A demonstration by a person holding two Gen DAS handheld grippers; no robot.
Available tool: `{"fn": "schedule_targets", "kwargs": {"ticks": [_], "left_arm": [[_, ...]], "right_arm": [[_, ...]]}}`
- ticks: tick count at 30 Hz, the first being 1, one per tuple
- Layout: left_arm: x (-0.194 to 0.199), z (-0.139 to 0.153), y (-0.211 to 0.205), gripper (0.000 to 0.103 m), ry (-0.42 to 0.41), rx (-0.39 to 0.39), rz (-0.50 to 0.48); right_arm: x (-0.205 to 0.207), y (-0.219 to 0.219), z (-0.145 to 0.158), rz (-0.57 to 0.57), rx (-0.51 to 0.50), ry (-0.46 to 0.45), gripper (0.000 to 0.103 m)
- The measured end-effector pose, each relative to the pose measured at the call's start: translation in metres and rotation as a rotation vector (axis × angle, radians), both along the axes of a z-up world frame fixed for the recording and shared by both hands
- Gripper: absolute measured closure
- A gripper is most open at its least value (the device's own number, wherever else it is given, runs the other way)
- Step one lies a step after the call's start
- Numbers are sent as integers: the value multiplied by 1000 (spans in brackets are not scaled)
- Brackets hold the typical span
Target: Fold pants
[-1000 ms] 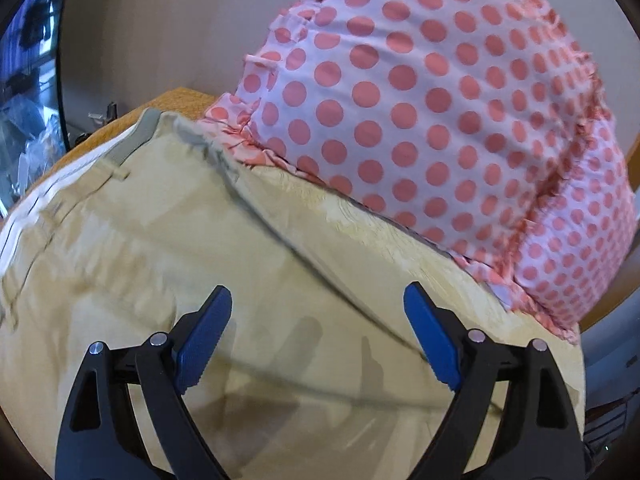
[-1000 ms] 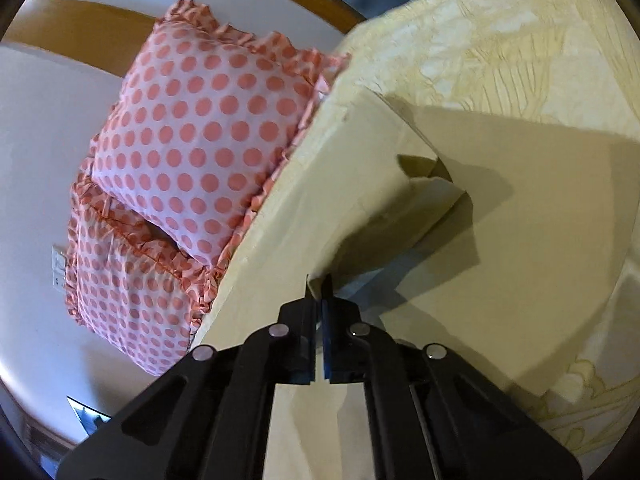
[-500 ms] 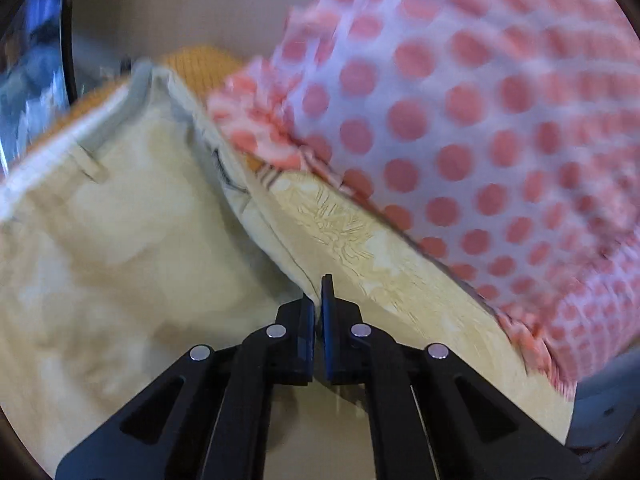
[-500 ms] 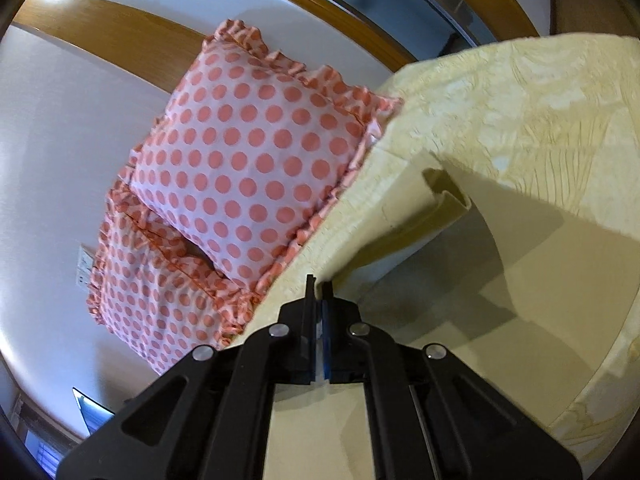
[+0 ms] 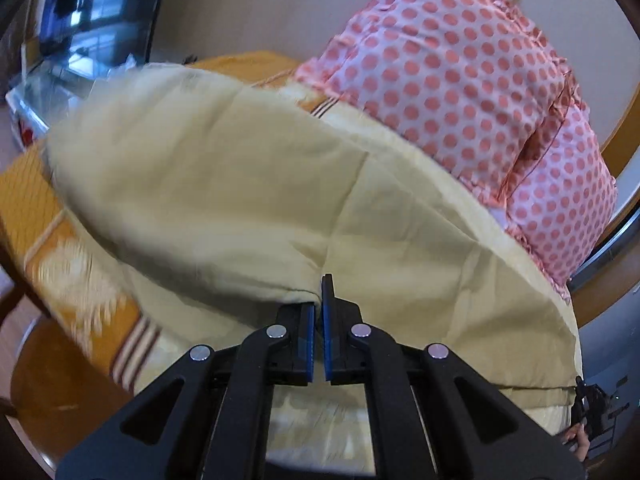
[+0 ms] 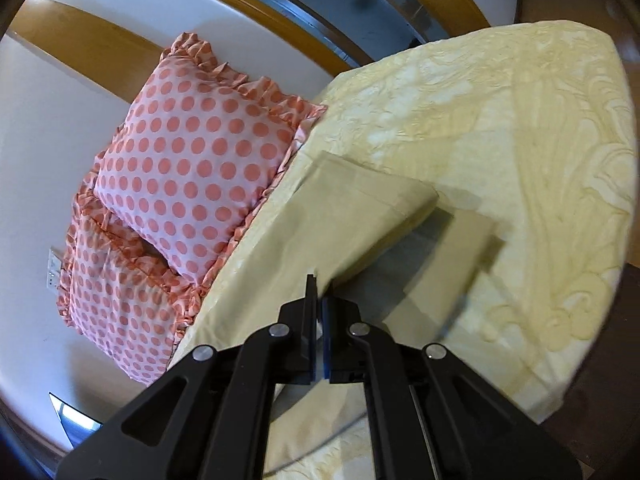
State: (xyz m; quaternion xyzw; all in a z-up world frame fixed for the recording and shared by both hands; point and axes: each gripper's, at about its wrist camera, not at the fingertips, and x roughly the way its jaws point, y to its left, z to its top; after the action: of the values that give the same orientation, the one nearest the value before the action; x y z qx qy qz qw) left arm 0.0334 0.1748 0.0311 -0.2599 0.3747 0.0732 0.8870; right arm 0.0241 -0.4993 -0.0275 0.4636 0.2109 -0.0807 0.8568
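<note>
Beige pants [image 5: 248,200] hang lifted above a yellow patterned bedspread [image 5: 320,432]. My left gripper [image 5: 319,312] is shut on an edge of the pants, which billow away from it to the upper left. In the right wrist view my right gripper [image 6: 319,312] is shut on another edge of the pants [image 6: 332,220]. The cloth rises from it as a taut panel, and the leg end [image 6: 452,256] lies on the bedspread [image 6: 520,120] beneath.
Pink polka-dot pillows [image 5: 460,80] lean against the wall at the head of the bed, also in the right wrist view [image 6: 188,168]. An orange patterned cloth [image 5: 60,248] covers the bed's left edge. A wooden headboard rail [image 6: 280,20] curves behind.
My left gripper has shut on the pants' edge and lifted it up off the bed. My right gripper, still shut on the pants, has risen and pulled back, stretching the cloth.
</note>
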Motion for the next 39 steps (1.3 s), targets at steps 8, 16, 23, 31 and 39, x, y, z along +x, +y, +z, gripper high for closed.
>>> {"fn": "schedule_targets", "kwargs": {"ticks": [8, 16, 23, 31, 39], "left_arm": [[-33, -12, -7, 101, -13, 4, -8], [-52, -3, -12, 94, -65, 95, -66], [-87, 33, -21, 36, -231, 236, -12], [-75, 40, -14, 15, -301, 305, 30], [-58, 4, 13, 15, -206, 145, 103]], "right_arm": [[-19, -5, 0, -44, -43, 48, 101], [-45, -3, 9, -122, -159, 92, 51], [-39, -17, 4, -185, -202, 137, 63], [-14, -1, 3, -87, -196, 58, 99], [38, 170, 102, 477, -345, -298, 99]]}}
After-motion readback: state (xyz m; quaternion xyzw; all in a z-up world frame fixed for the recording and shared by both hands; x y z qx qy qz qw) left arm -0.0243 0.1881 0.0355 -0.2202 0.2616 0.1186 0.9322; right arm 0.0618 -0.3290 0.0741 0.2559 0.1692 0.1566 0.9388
